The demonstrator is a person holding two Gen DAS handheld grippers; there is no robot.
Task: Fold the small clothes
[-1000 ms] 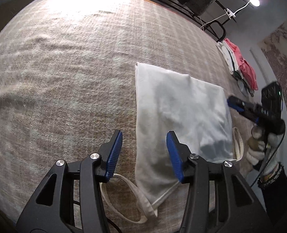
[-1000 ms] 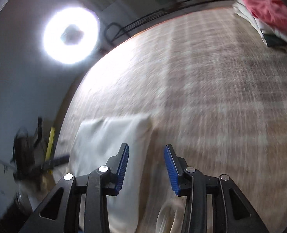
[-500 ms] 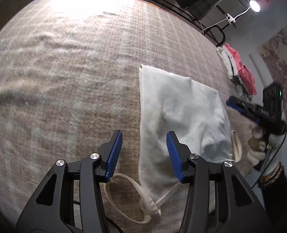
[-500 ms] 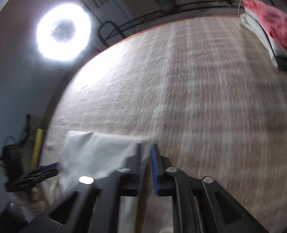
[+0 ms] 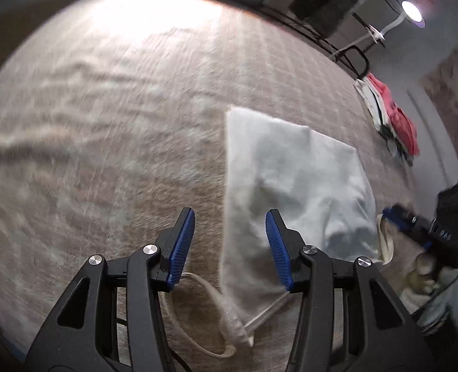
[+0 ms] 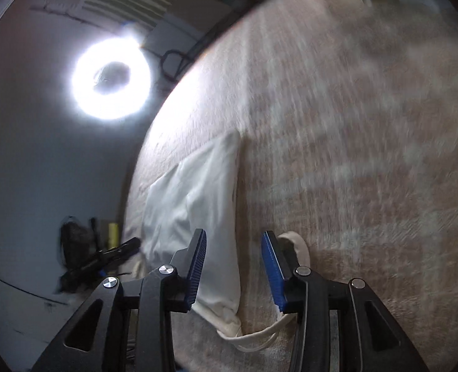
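Observation:
A white cloth piece with cream straps lies flat on the beige checked blanket. My left gripper hovers open over its near left edge, with nothing pinched; a strap loop lies under the left finger. At the cloth's near right corner the right gripper shows blurred, held by a gloved hand. In the right wrist view that gripper stands open above the cloth's edge, with a strap loop by its right finger. The left gripper is a dark blur at left.
A stack of folded clothes with a pink piece on top sits at the blanket's far right edge. A ring light glares beyond the left side. A lamp and dark furniture stand behind the blanket.
The right gripper has swung down to the cloth's near right corner, and its view has rolled. Its jaws looked narrow half a second ago and stand apart now. The left gripper has hardly moved.

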